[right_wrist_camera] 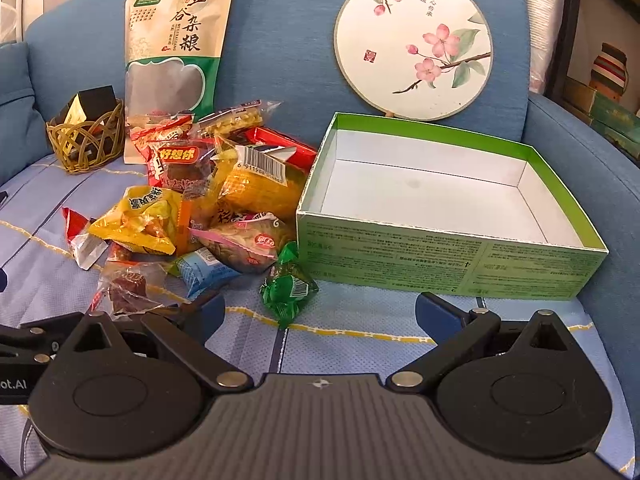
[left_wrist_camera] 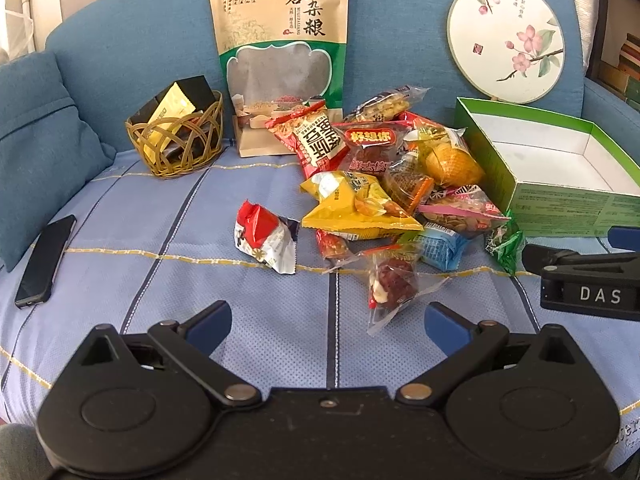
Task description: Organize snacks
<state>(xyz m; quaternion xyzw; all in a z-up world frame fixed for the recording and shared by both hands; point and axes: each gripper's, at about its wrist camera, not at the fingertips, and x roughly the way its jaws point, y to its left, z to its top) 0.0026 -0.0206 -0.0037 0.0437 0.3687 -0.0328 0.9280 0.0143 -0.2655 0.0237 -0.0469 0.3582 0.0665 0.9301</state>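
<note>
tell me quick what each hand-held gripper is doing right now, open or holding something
Left hand-held gripper: open, holding nothing, hovering above the sofa cover short of the snack pile.
Right hand-held gripper: open, holding nothing, in front of the green box.

The tall kraft-and-green stand-up grain pouch (left_wrist_camera: pixel 280 60) has its lower front hidden behind the heap of small wrapped snack packets (left_wrist_camera: pixel 384 184), where many wrappers overlap and cover one another. The fine print on the open green cardboard box (right_wrist_camera: pixel 448 264) is too small to read. In the left wrist view that box runs off the right edge. Packets in the woven wicker basket (left_wrist_camera: pixel 176 140) are half hidden by its weave. The right gripper (left_wrist_camera: pixel 580 272) shows only in part there.
</note>
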